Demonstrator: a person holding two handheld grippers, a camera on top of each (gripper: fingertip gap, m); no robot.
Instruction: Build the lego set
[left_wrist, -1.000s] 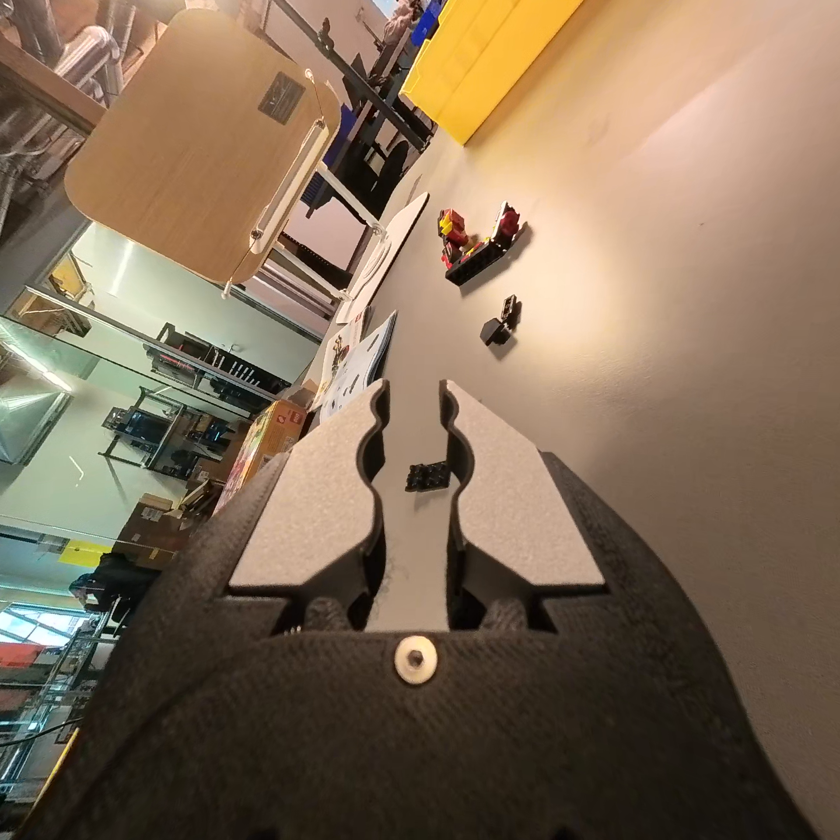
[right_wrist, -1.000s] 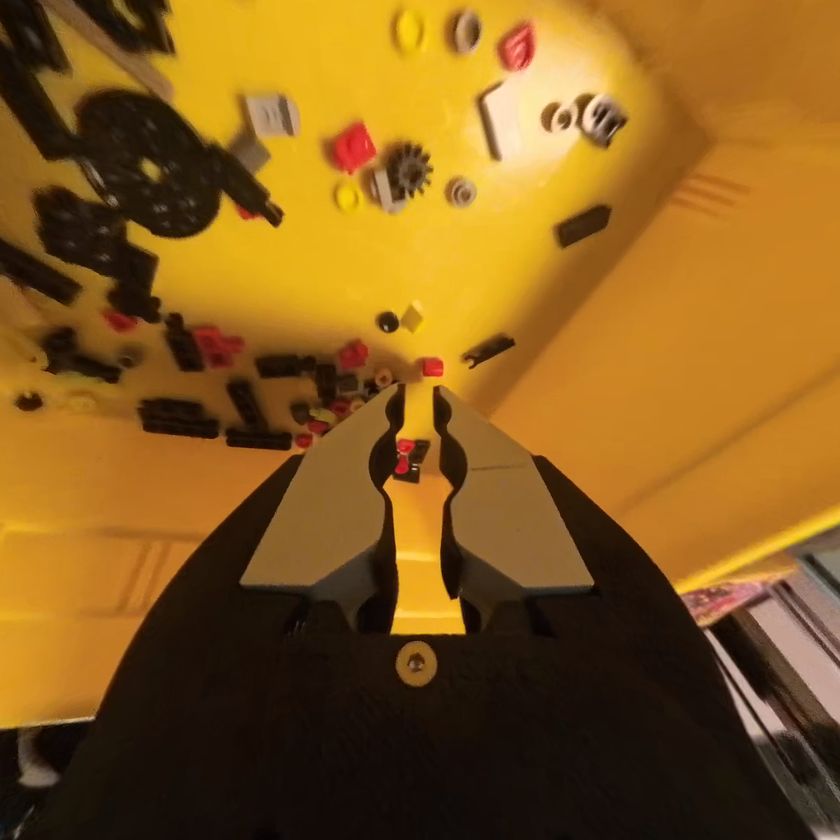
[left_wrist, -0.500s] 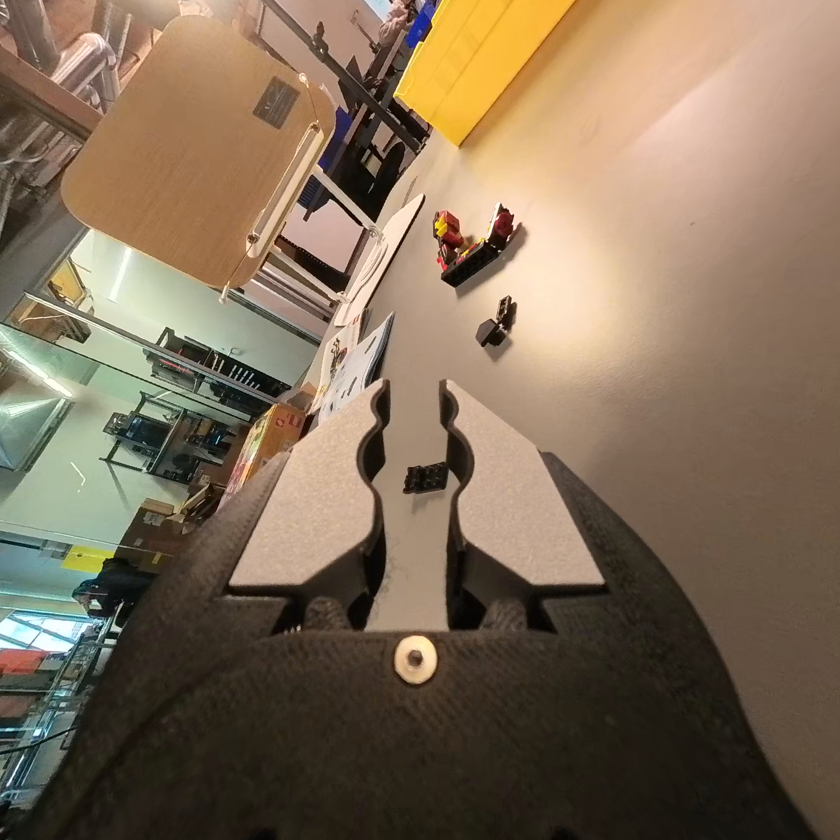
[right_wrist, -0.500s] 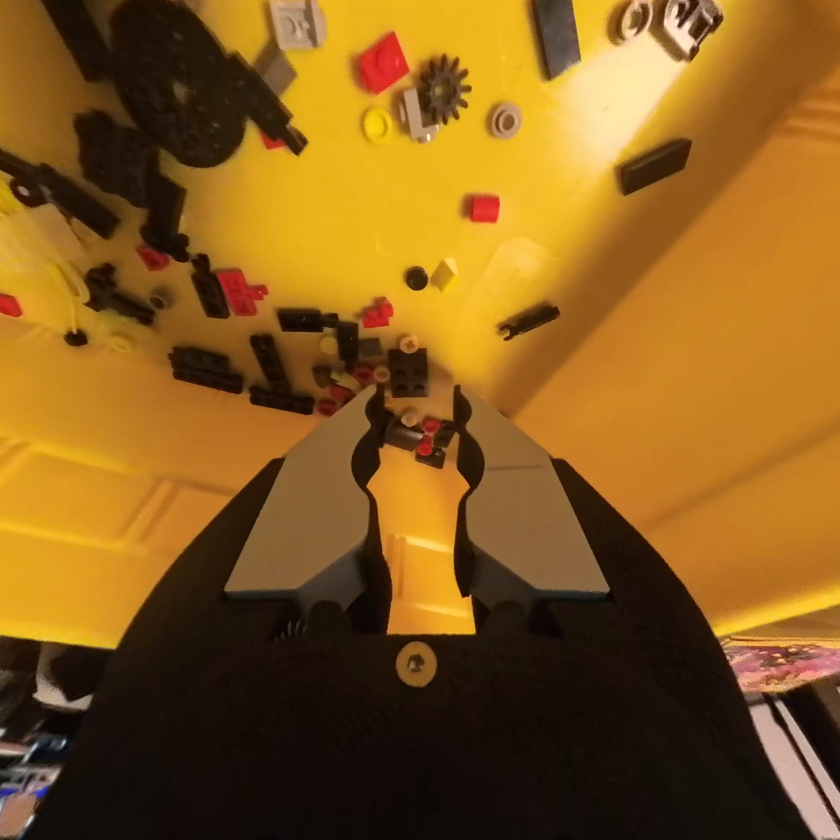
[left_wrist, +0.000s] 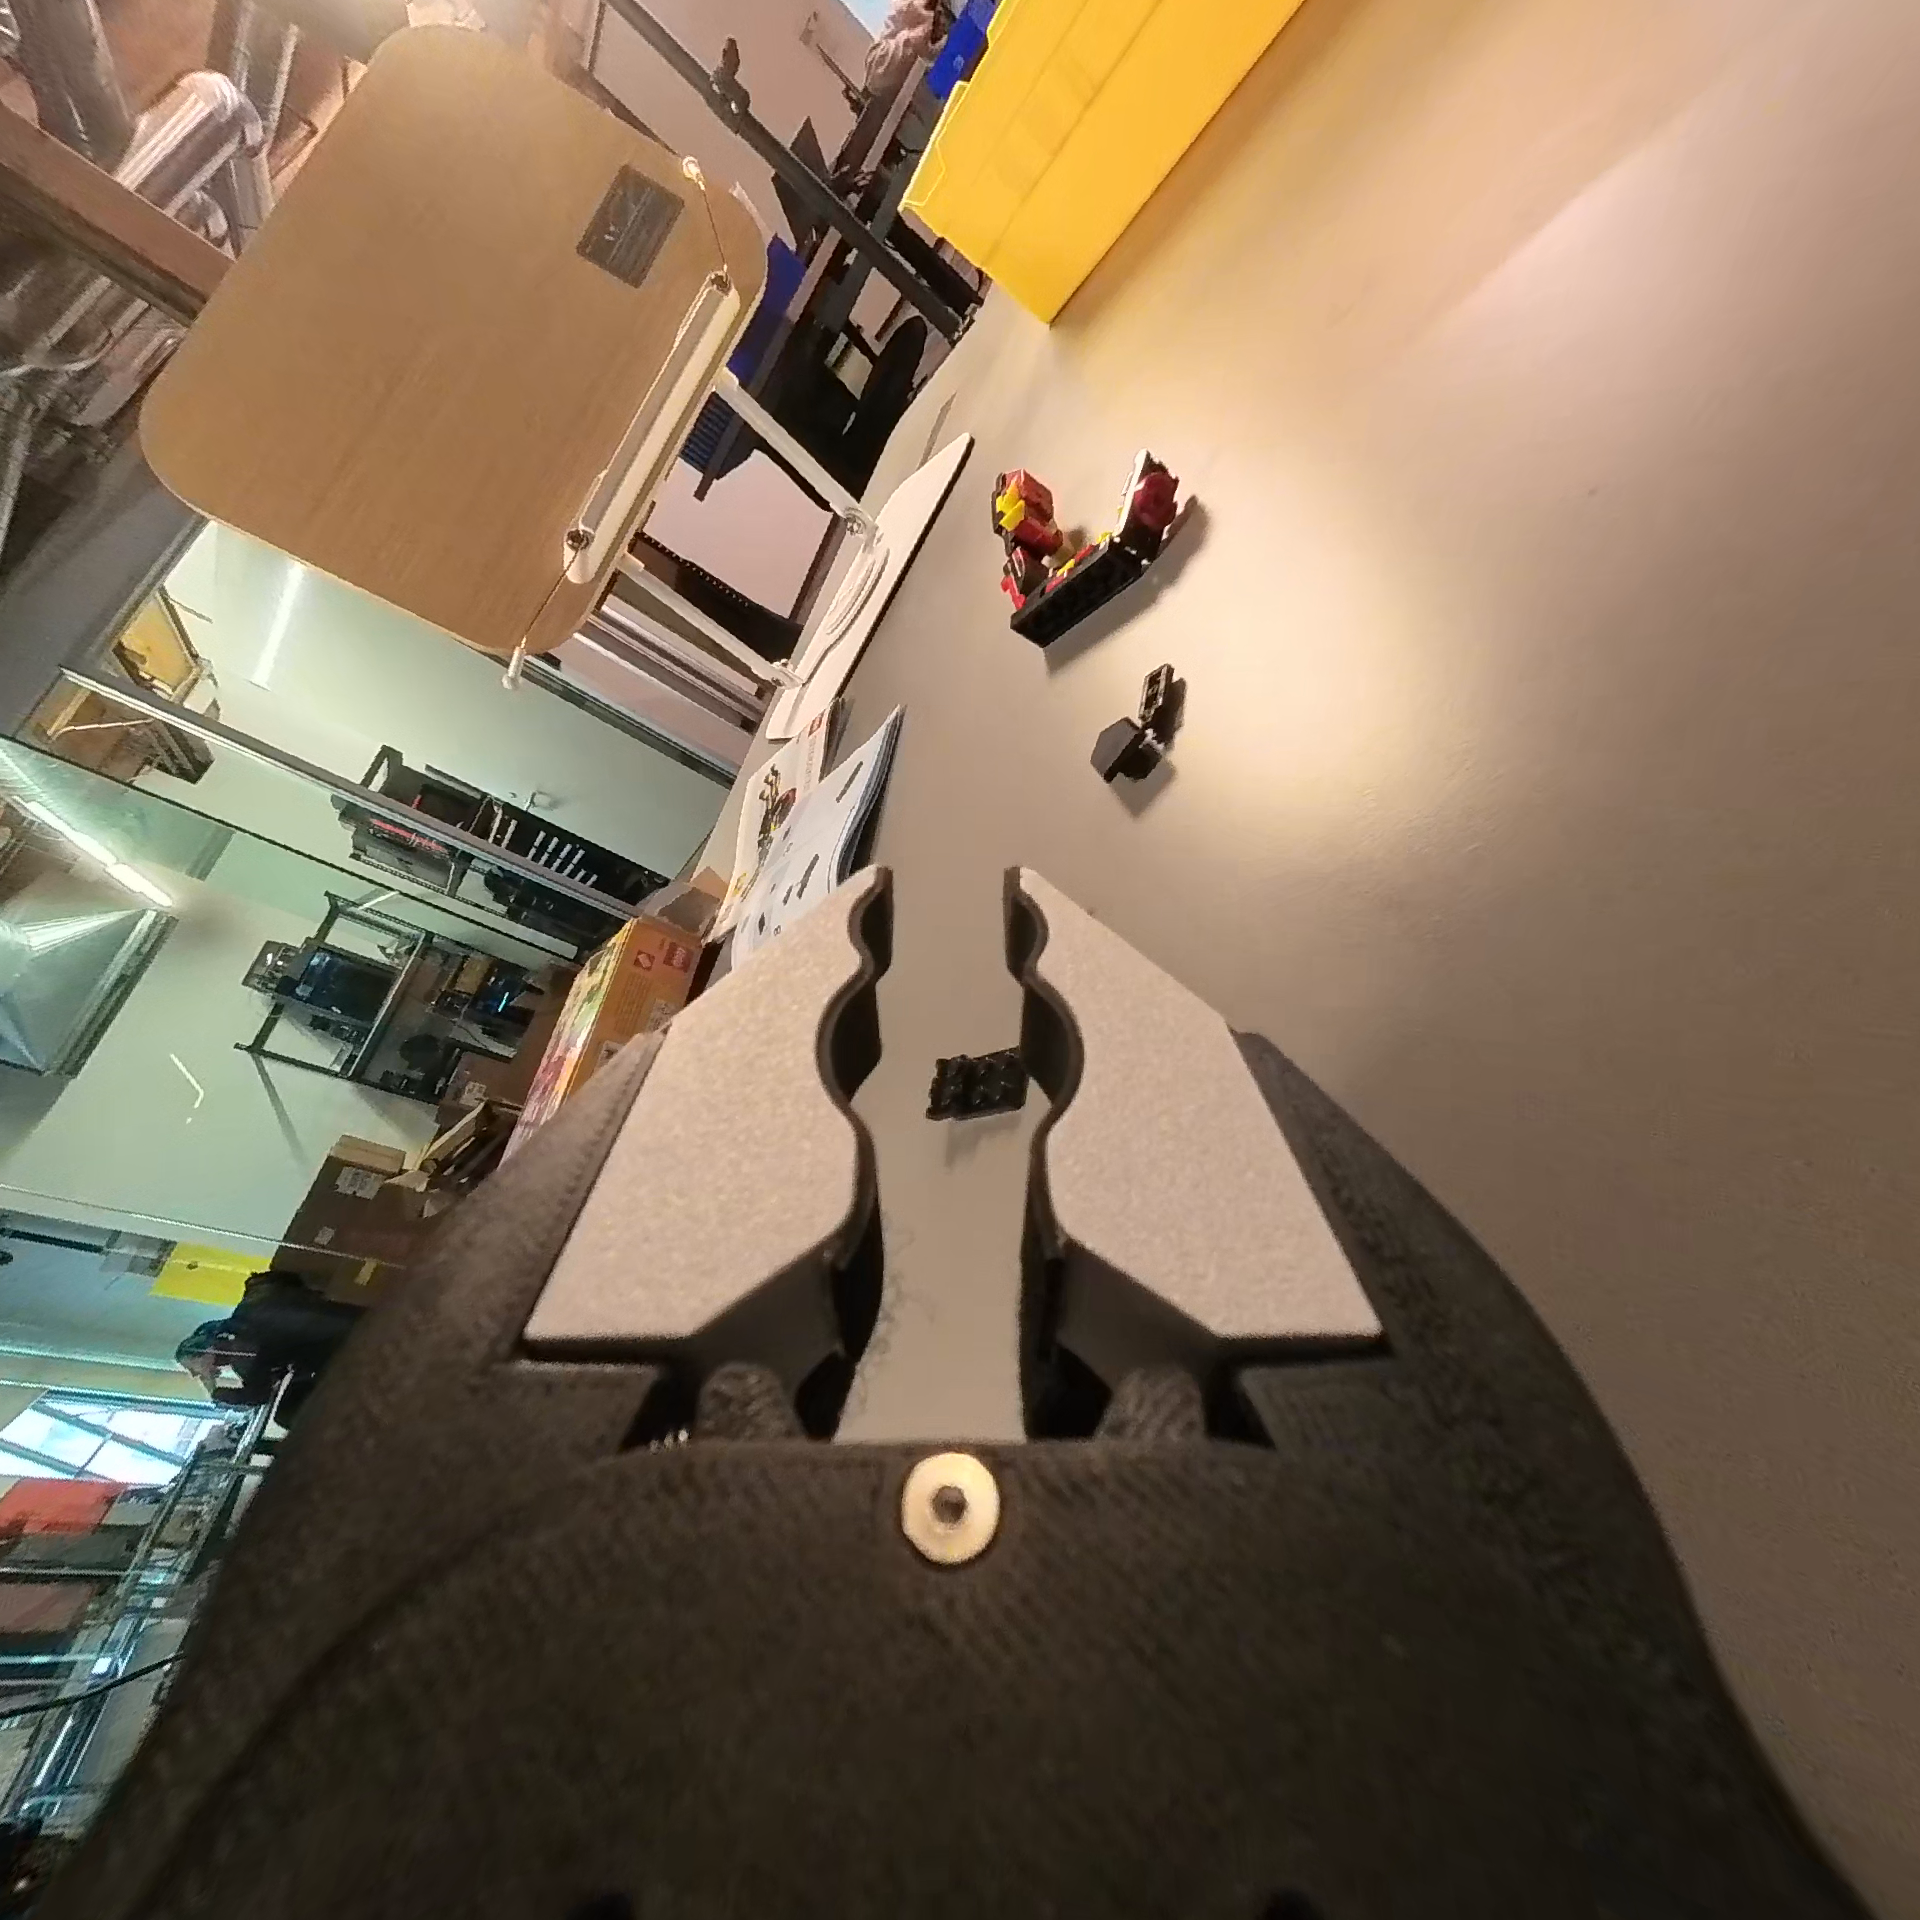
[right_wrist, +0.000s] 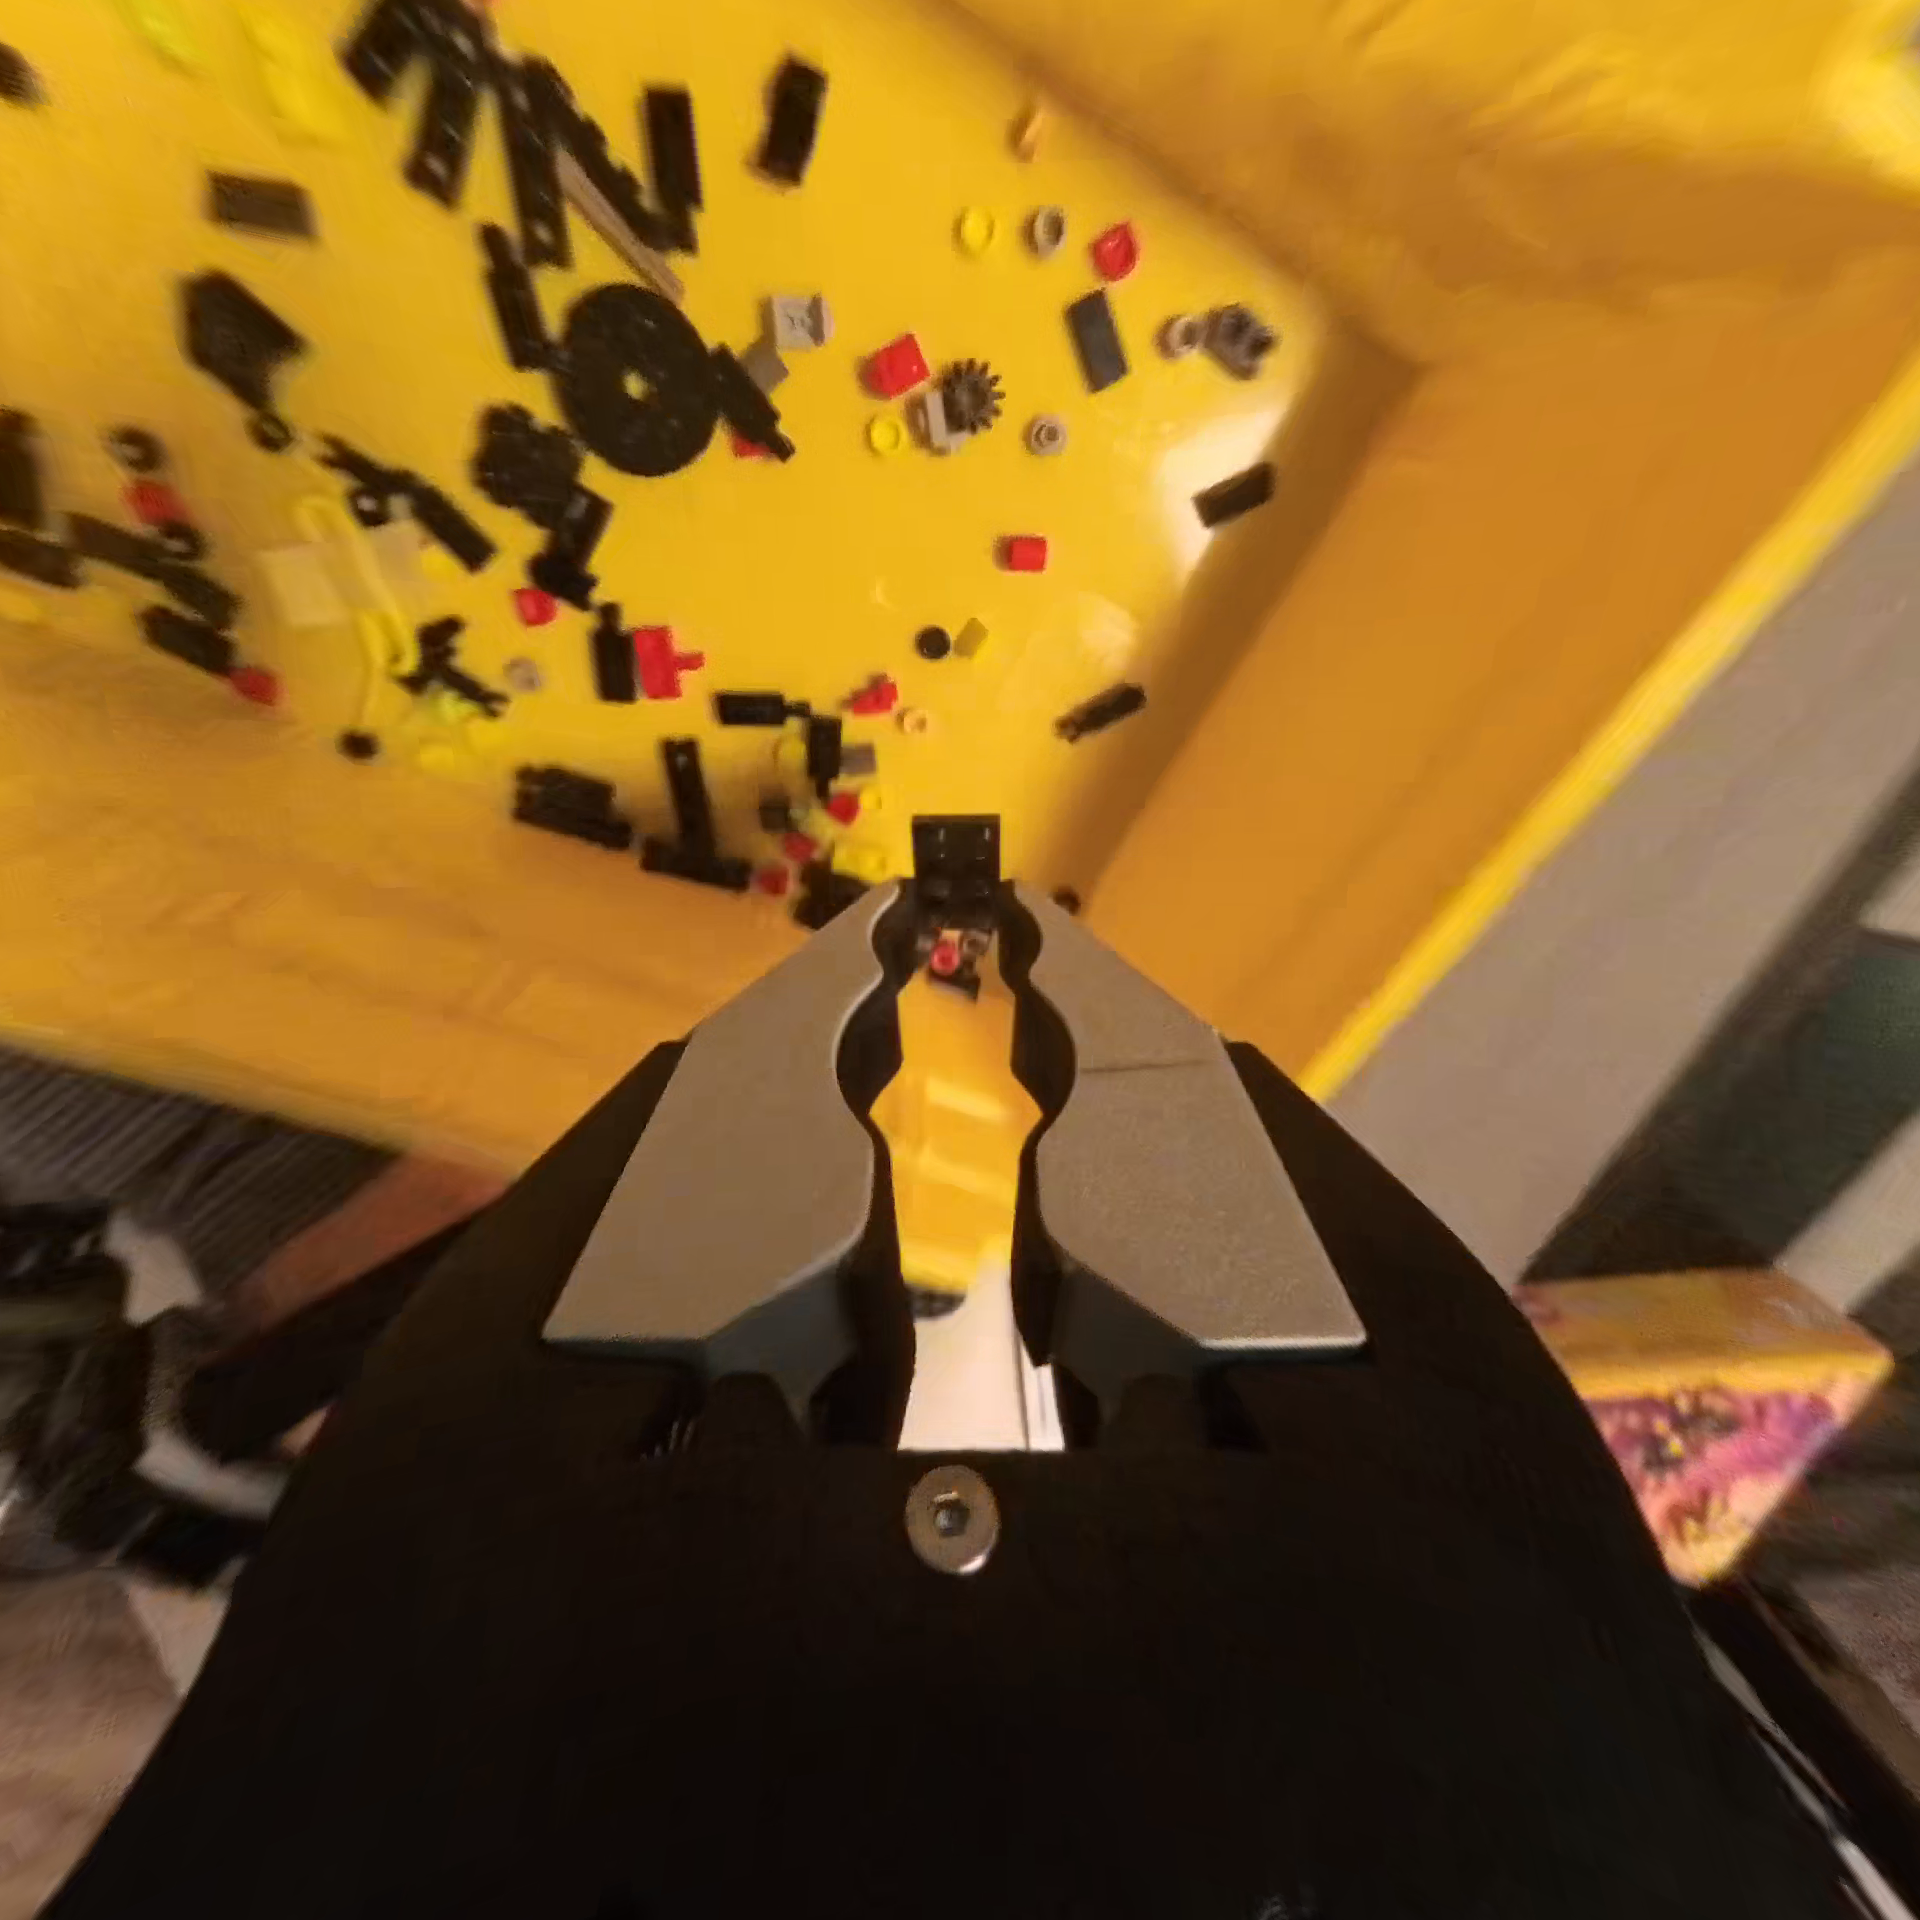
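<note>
My right claw (right_wrist: 948, 902) pinches a small black brick (right_wrist: 954, 850) by its end over the yellow bin (right_wrist: 1299, 156), left claw (left_wrist: 945, 904) slack; thin grip w/ little contact, could slip.

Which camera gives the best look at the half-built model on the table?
The left wrist view: the model sits unobstructed on the grey table. The right wrist view looks into the yellow bin and misses it.
</note>
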